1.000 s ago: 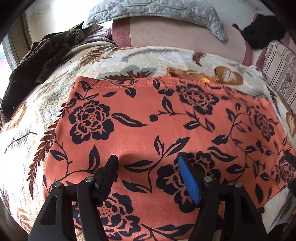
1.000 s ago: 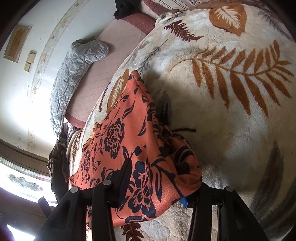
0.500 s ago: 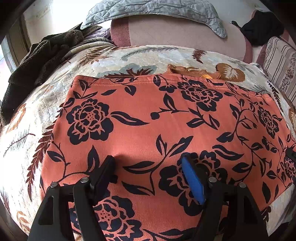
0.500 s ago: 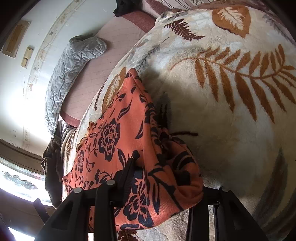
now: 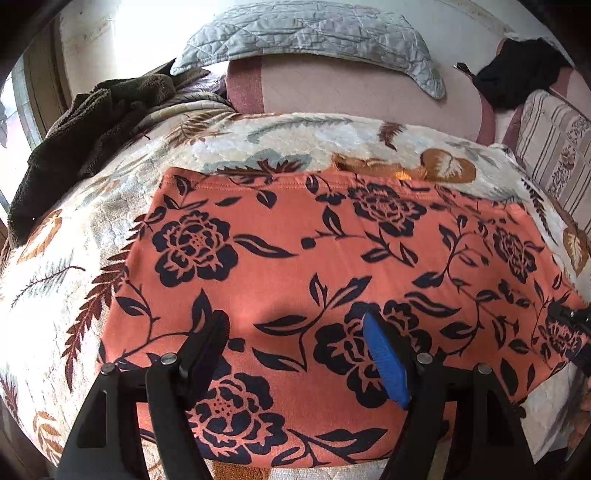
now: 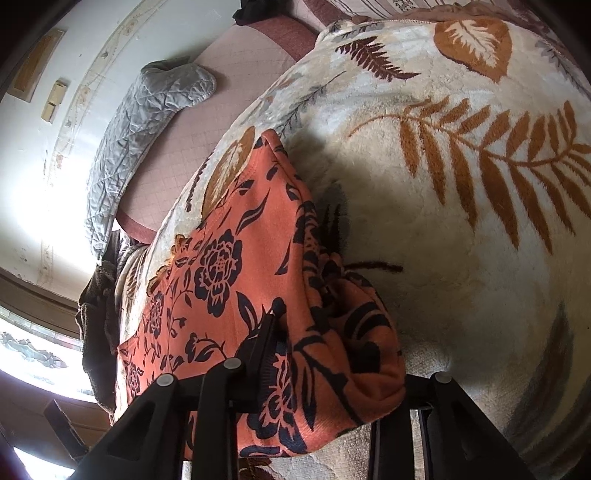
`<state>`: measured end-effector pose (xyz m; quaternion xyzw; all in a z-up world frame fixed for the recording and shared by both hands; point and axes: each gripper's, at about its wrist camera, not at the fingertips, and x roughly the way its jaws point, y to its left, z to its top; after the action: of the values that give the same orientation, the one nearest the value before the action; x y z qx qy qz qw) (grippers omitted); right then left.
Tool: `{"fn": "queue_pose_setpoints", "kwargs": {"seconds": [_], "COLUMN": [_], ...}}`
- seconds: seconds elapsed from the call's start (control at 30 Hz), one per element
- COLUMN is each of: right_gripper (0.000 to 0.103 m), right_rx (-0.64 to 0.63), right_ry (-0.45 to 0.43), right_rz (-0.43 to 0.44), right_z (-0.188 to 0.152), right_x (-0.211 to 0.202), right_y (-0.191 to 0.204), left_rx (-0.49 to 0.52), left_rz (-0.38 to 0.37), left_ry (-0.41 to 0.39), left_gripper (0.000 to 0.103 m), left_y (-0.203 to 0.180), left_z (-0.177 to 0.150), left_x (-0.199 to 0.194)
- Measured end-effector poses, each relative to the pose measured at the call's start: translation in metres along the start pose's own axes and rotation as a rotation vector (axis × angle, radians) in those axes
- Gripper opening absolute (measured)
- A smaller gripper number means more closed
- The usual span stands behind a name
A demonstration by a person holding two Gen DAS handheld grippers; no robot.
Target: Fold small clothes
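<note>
An orange garment with black flowers (image 5: pixel 295 251) lies spread flat on a cream blanket with a leaf pattern (image 5: pixel 66 258). My left gripper (image 5: pixel 293 321) hovers low over the garment's near half, open, with only flat cloth under its fingers. In the right wrist view the garment's right edge (image 6: pixel 332 332) is bunched into a thick fold. My right gripper (image 6: pixel 336 354) has its jaws closing on that fold, which fills the gap between them. Its left finger (image 6: pixel 264 339) rests against the cloth; the cloth hides the tip of its right finger.
A grey quilted pillow (image 5: pixel 314 33) lies on the pink mattress (image 5: pixel 351 92) behind the blanket. A dark brown towel (image 5: pixel 81 122) is heaped at the back left, and a black cloth (image 5: pixel 517 74) lies at the back right. A striped cushion (image 5: pixel 554 147) borders the right side.
My right gripper's jaws have narrowed around the garment's right edge, and the fold between them has bulged up. The left gripper's jaws stand slightly wider than a second ago.
</note>
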<state>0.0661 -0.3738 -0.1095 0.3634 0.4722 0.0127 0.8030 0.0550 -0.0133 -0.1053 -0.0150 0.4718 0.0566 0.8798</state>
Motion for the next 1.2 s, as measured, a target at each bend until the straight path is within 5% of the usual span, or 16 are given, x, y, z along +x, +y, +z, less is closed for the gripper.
{"fn": "queue_pose_setpoints", "kwargs": {"seconds": [0.13, 0.27, 0.47, 0.63, 0.8, 0.87, 1.2], "right_gripper": [0.036, 0.015, 0.012, 0.012, 0.011, 0.012, 0.011], "right_rx": [-0.009, -0.116, -0.473, -0.783, -0.837, -0.85, -0.906], "right_ry": [0.0, -0.005, -0.149, -0.108, 0.12, 0.106, 0.022], "right_rz": [-0.027, -0.102, -0.079, -0.027, -0.046, -0.054, 0.006], "right_z": [0.0, 0.004, -0.025, -0.107, -0.165, -0.172, -0.164], "right_x": [0.001, -0.001, -0.039, -0.009, 0.073, 0.075, 0.031], "right_y": [0.007, 0.036, 0.172, 0.266, 0.262, 0.258, 0.278], "left_rx": [0.068, 0.006, -0.233, -0.403, -0.458, -0.437, -0.401], "left_rz": [0.039, -0.042, -0.199, -0.377, -0.545, -0.618, -0.723], "left_ry": [0.002, 0.032, -0.082, -0.126, -0.036, 0.01, 0.137], "left_gripper": [0.081, 0.081, 0.081, 0.081, 0.079, 0.079, 0.077], "left_y": [-0.007, 0.011, 0.085, 0.149, 0.155, 0.143, 0.096], "left_z": [-0.005, 0.004, 0.01, 0.018, 0.035, 0.044, 0.076], "left_x": [0.009, 0.004, -0.039, -0.058, -0.029, -0.014, 0.025]}}
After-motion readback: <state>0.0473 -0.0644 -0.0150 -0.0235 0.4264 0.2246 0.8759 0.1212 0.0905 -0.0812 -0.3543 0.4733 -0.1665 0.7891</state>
